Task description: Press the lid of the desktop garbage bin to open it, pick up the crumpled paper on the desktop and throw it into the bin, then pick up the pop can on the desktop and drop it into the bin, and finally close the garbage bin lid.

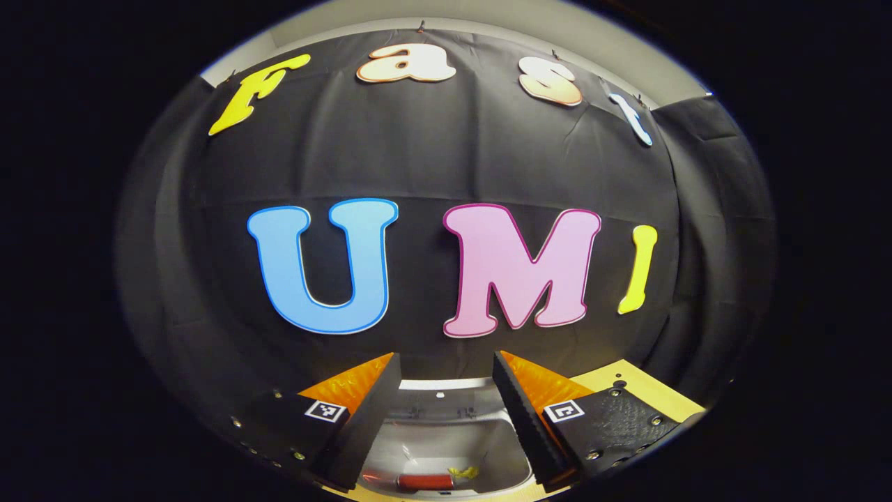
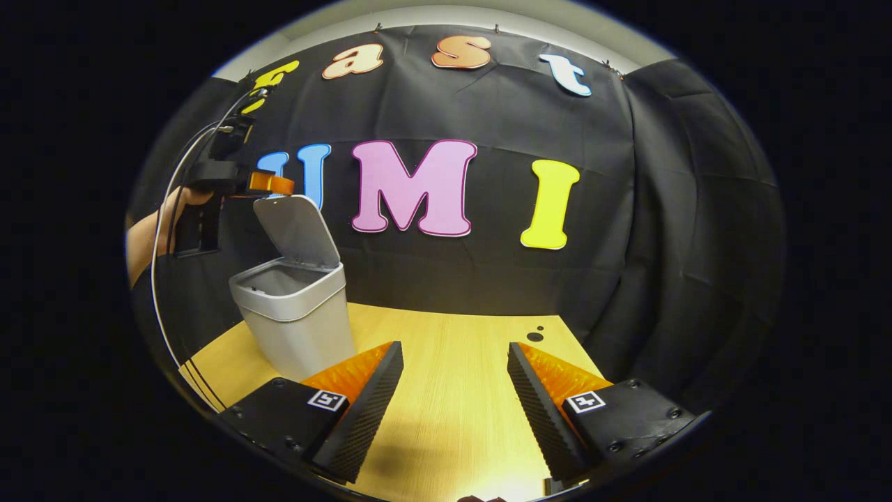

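We held the left gripper (image 1: 446, 411), fingers apart and empty, above the open grey plastic desktop bin (image 2: 296, 317), a red can (image 1: 425, 482) lying inside. The right gripper (image 2: 453, 404) hovered, fingers spread, over the wooden desktop (image 2: 460, 348). We judged the upright hinged lid (image 2: 298, 230) light, stiff and smooth, best pushed down at its free top edge.

Each gripper, left gripper (image 1: 446, 397) and right gripper (image 2: 453, 390), is showing two wedge-shaped fingers with ribbed inner faces. Black housings are carrying screws and square black-and-white fiducial tags. In the right gripper view, the left gripper is trailing white and black cables (image 2: 164, 230), gripped by a bare hand (image 2: 174, 209).
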A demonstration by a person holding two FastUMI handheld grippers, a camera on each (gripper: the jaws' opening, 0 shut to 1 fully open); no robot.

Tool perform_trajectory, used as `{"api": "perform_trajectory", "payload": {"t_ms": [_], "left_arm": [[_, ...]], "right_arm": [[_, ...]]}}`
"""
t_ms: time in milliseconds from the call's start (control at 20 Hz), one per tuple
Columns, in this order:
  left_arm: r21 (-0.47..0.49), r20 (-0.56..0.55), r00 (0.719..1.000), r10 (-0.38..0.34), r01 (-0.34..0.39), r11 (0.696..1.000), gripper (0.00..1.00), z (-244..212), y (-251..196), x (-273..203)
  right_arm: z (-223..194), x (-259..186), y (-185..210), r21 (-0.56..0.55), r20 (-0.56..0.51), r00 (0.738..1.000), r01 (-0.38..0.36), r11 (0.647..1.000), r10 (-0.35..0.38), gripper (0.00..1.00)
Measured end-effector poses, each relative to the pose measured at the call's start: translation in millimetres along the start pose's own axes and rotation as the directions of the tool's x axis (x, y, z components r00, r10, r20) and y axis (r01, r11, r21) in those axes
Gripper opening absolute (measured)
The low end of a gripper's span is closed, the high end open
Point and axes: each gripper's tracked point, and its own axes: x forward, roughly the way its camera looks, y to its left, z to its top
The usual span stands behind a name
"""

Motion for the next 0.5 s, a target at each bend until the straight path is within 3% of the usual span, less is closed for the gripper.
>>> {"api": "perform_trajectory", "payload": {"t_ms": [500], "left_arm": [[0.025, -0.163, 0.987, -0.008, 0.013, 1.0, 0.9, -91.4, -9.3, -40.3]], "right_arm": [[-12.1, 4.8, 21.1, -0.011, -0.024, 0.998, -0.053, 0.999, 0.052, 0.98]]}}
